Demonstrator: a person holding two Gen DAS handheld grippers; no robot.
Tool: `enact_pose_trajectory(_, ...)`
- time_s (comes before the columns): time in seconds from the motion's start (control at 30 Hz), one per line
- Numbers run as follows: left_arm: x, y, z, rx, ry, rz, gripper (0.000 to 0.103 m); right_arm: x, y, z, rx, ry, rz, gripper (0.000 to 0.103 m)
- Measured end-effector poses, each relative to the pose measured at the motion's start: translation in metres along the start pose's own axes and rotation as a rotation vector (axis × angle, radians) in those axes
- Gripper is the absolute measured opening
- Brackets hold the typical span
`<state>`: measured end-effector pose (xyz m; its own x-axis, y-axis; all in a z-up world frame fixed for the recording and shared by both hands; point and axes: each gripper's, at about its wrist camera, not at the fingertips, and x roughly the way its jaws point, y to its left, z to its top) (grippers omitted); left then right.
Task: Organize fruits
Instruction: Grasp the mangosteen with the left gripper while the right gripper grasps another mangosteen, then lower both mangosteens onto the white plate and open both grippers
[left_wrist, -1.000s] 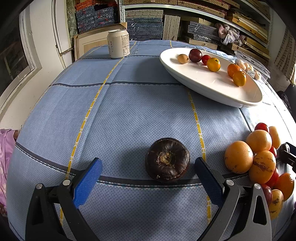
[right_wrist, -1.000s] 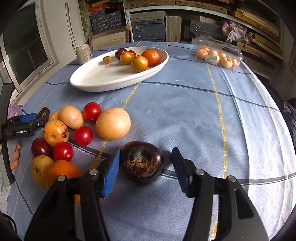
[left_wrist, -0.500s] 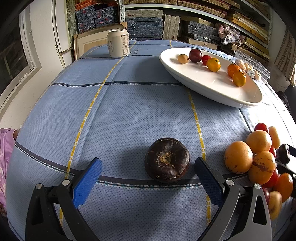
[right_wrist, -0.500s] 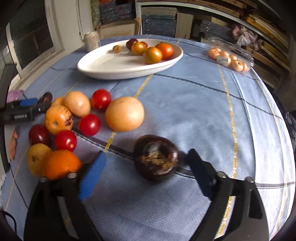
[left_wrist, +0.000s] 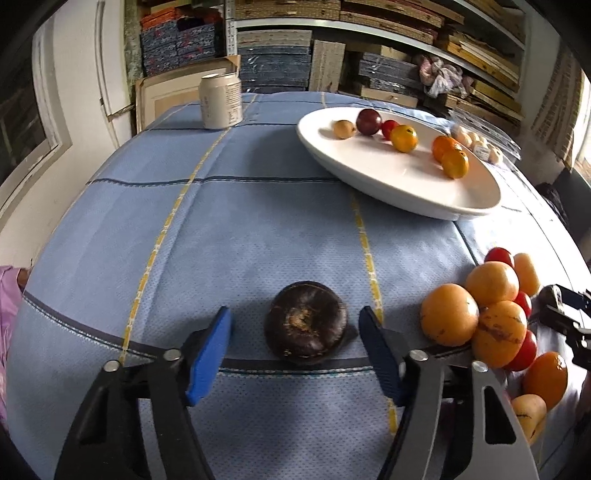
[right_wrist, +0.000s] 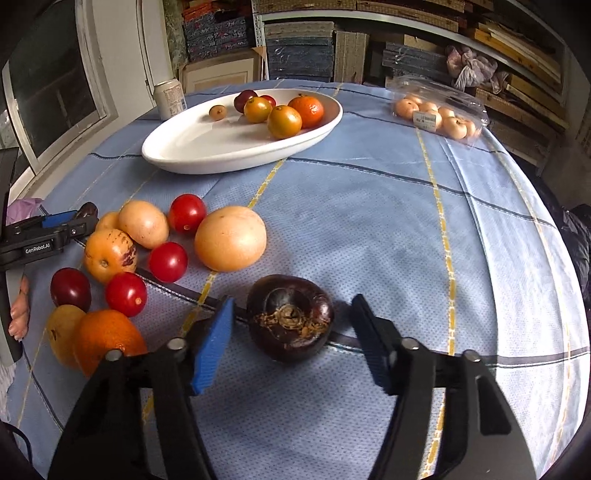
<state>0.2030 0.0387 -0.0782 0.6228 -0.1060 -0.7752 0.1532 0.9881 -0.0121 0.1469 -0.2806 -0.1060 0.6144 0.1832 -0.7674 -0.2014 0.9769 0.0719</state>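
Observation:
In the left wrist view a dark brown round fruit (left_wrist: 306, 325) lies on the blue cloth between the jaws of my open left gripper (left_wrist: 295, 350), touching neither. In the right wrist view a second dark purple fruit (right_wrist: 290, 317) lies between the jaws of my open right gripper (right_wrist: 291, 343), also untouched. A white oval plate (left_wrist: 406, 184) holding several small fruits sits beyond; it also shows in the right wrist view (right_wrist: 192, 147). A pile of loose oranges and tomatoes (right_wrist: 147, 243) lies left of the right gripper.
A white drink can (left_wrist: 220, 100) stands at the table's far left. A clear plastic pack of small fruits (right_wrist: 439, 114) lies at the far right. Shelves of stacked boards stand behind the table. The left gripper's side (right_wrist: 44, 236) shows beside the fruit pile.
My left gripper's jaws have narrowed around the brown fruit. My right gripper opened wide, then narrowed again, and the purple fruit rolled to a new pose between its jaws.

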Motion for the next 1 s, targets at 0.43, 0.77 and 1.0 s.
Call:
enact_pose_trajectory(0.43, -0.003, -0.004, -0.002, 0.023, -0.007, -0.009, 0.044, -0.006, -0.008, -0.005, 0.043, -0.018, 0.023, 0.044)
enact_pose_trajectory(0.77, -0.005, -0.002, -0.001, 0.007, -0.015, -0.068, 0.041, -0.018, -0.01, -0.006, 0.062, -0.079, 0.048, 0.044)
enact_pose_trajectory(1.0, -0.018, -0.01, 0.001, 0.026, -0.088, -0.04, 0.041, -0.026, -0.007, -0.004, 0.059, -0.128, 0.059, 0.044)
